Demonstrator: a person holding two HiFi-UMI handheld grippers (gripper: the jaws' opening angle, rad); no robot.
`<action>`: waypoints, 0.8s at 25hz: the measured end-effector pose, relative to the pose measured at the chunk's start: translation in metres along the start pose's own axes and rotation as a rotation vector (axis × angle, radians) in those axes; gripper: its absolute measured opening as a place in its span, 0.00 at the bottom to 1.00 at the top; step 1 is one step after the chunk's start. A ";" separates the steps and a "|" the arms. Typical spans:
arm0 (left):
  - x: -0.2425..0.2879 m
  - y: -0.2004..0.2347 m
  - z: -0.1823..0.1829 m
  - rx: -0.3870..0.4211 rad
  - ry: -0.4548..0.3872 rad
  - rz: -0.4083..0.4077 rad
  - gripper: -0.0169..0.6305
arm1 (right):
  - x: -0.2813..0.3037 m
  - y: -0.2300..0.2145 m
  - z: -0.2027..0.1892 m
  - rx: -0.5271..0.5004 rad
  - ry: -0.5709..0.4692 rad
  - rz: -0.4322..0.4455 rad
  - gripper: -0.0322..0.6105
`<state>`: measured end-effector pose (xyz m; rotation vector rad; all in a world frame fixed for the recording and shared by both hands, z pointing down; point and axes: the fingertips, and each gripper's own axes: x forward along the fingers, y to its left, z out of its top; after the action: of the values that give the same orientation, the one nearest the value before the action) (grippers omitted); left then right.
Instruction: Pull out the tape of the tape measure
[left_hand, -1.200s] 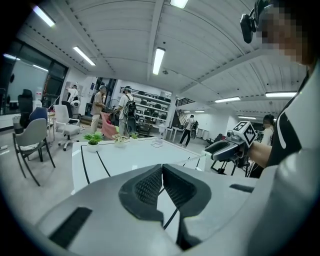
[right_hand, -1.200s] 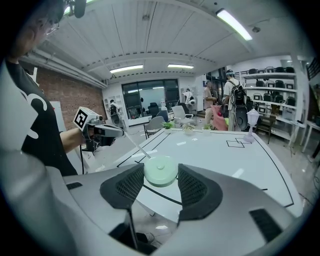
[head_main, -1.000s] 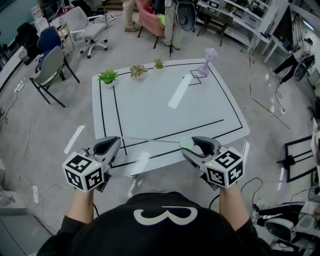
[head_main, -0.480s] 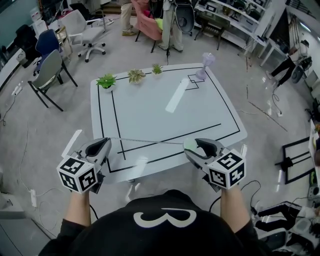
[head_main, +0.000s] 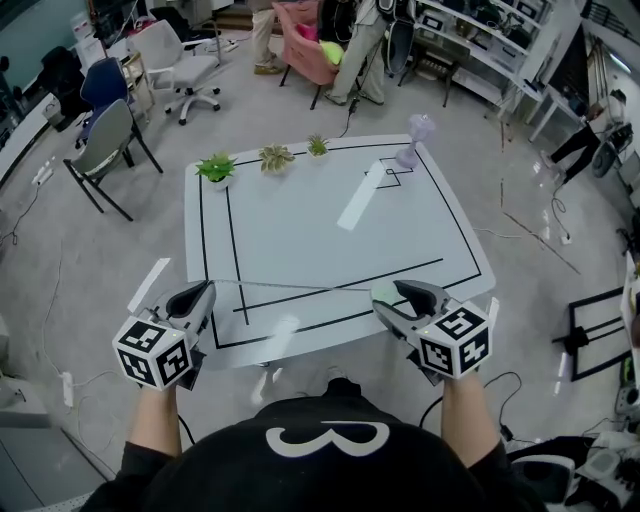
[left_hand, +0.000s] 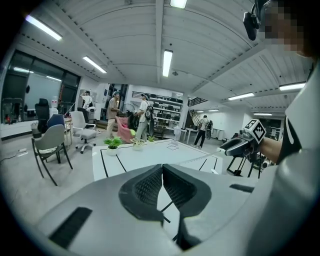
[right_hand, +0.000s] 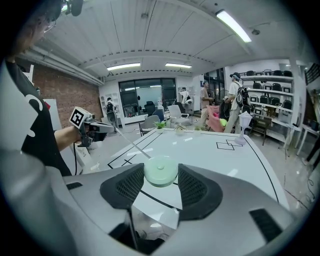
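Head view: tape (head_main: 290, 287) spans my 2 grippers, left gripper (head_main: 205, 289) pinching its end, right gripper (head_main: 392, 292) clamping the case (right_hand: 160, 171); pull looks nearly done.

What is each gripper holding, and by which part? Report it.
The right gripper clamps the round green tape measure by its case's sides; the left gripper is shut on the free end of the tape.

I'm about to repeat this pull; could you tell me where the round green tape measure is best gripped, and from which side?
Pinch the tape measure across its round rim, as the right gripper does, flat face towards the gripper body. Come from the side away from the tape, which leaves the rim towards the left gripper.
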<state>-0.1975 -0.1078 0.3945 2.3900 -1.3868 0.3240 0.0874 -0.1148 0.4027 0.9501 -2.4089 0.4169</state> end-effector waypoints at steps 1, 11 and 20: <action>0.001 0.002 -0.001 -0.006 0.004 0.010 0.05 | 0.002 -0.004 0.000 -0.001 0.002 0.004 0.39; 0.021 -0.002 0.004 -0.050 0.018 0.052 0.05 | 0.032 -0.032 0.013 -0.046 0.042 0.079 0.39; 0.041 0.004 -0.007 -0.112 0.066 0.097 0.05 | 0.068 -0.057 0.006 -0.065 0.117 0.123 0.39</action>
<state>-0.1809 -0.1387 0.4171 2.2074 -1.4546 0.3381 0.0830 -0.1952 0.4415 0.7319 -2.3667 0.4234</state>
